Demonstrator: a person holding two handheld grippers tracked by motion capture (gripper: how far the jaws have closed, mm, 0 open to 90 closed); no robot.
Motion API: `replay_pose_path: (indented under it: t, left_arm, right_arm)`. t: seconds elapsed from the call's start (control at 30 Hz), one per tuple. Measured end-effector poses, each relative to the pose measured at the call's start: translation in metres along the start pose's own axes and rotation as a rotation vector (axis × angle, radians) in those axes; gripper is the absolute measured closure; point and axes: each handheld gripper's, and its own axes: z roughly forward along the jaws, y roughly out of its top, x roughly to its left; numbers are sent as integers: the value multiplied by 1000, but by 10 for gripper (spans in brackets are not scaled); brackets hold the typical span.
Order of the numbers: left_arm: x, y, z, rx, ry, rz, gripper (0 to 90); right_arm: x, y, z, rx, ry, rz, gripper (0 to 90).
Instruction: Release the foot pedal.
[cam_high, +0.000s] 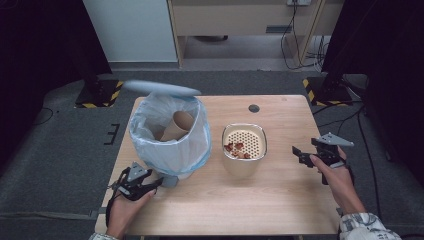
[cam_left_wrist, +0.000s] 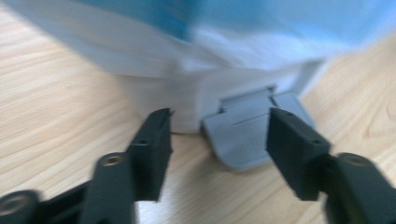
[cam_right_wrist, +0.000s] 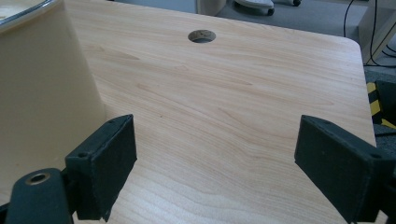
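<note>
High view: pedal bin (cam_high: 170, 137) with a blue liner sits left of centre on the table (cam_high: 280, 195), lid (cam_high: 160, 88) swung up and blurred at the rim. Paper cups (cam_high: 176, 126) are inside it. The beige strainer container (cam_high: 244, 148) stands just right of the bin, with reddish scraps (cam_high: 236, 148) on its perforated insert. Left gripper (cam_high: 150, 184) is at lower left, right at the bin's foot. Right gripper (cam_high: 300, 154) hovers at mid right, apart from the container, holding nothing.

Left gripper view: jaws parted, the grey pedal (cam_left_wrist: 254, 133) in the gap between them, pads clear of it. Bin base (cam_left_wrist: 187, 100) fills the upper frame.

Right gripper view: jaws wide, bare tabletop between them. Container wall (cam_right_wrist: 44, 102) is at far left, just beside the left pad (cam_right_wrist: 105, 165), with no contact visible. Cable hole (cam_right_wrist: 201, 36) shows top centre.

Read: bin-opening step, scraps not yet dumped. Next: right gripper shifts toward the container, straddles its rim or wall, closes, lifts and tips over the bin. The lid must stay up.
</note>
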Motion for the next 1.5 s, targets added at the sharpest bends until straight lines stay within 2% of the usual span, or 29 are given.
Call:
replay_pose_path:
  t: [0.07,0.13,0.3,0.47,0.6,0.73,0.83,0.93,1.07,1.5]
  left_arm:
    - [3,-2,0,15,17,1,289]
    - [6,-2,-1,20,34,-27,212]
    - [12,-5,0,35,24,-39,173]
    - [18,-8,1,51,40,-48,104]
    - [28,-12,2,65,56,-65,98]
    - [43,-21,4,75,82,-126,103]
    - [52,-28,5,93,106,-157,115]
    - [56,-31,6,106,129,-155,117]
    - [56,-31,8,108,147,-131,116]
    - [52,-30,13,101,119,-96,80]
  right_arm:
    - [0,-2,-1,5,-1,2,128]
    - [1,-5,-3,2,-1,5,129]
    - [3,-14,-6,12,-1,14,127]
    - [6,-30,-7,49,-8,25,126]
    - [8,-43,-5,84,-6,34,127]
    - [10,-49,-1,103,-9,38,126]
    - [11,-49,2,105,-14,43,124]
    - [11,-50,4,116,-19,46,124]
    - [12,-51,9,125,-28,52,123]
    - [14,-54,18,157,-40,48,105]
